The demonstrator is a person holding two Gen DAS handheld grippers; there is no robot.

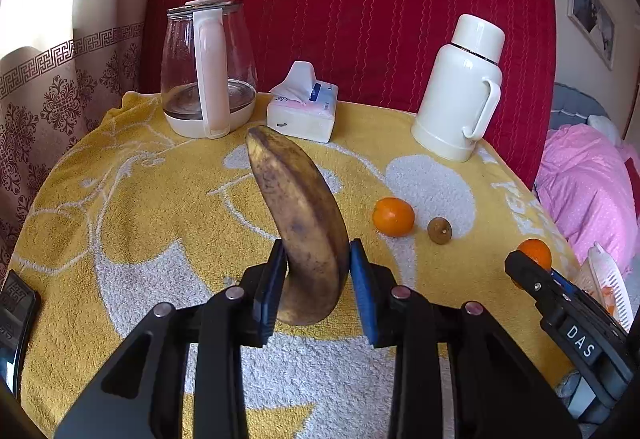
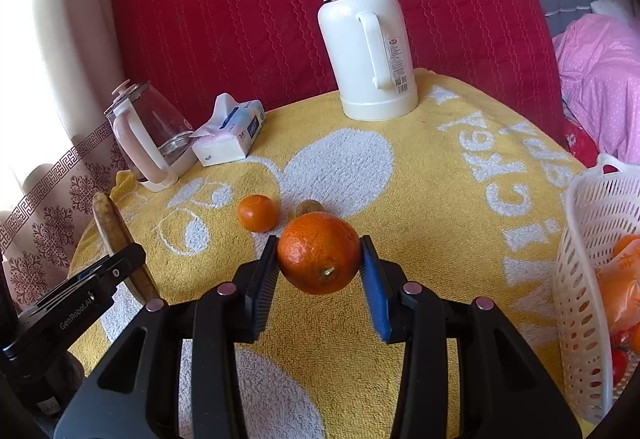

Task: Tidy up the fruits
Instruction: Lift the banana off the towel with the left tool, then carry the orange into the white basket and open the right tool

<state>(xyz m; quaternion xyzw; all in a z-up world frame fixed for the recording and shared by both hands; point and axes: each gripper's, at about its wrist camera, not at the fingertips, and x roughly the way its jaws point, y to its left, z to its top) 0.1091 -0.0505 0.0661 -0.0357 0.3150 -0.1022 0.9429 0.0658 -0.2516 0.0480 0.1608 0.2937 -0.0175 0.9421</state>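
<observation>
Aloft above the towel-covered worktop (image 2: 440,219), the left tool (image 1: 316,271) clamps a browned banana (image 1: 298,215) and the right tool (image 2: 320,259) an orange (image 2: 319,253); each wants a low, gentle release inside the basket (image 2: 588,239).

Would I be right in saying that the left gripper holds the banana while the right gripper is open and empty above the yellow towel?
Not quite: the right gripper is shut on an orange, as the right wrist view shows. The left gripper does hold the banana above the yellow towel.
</observation>
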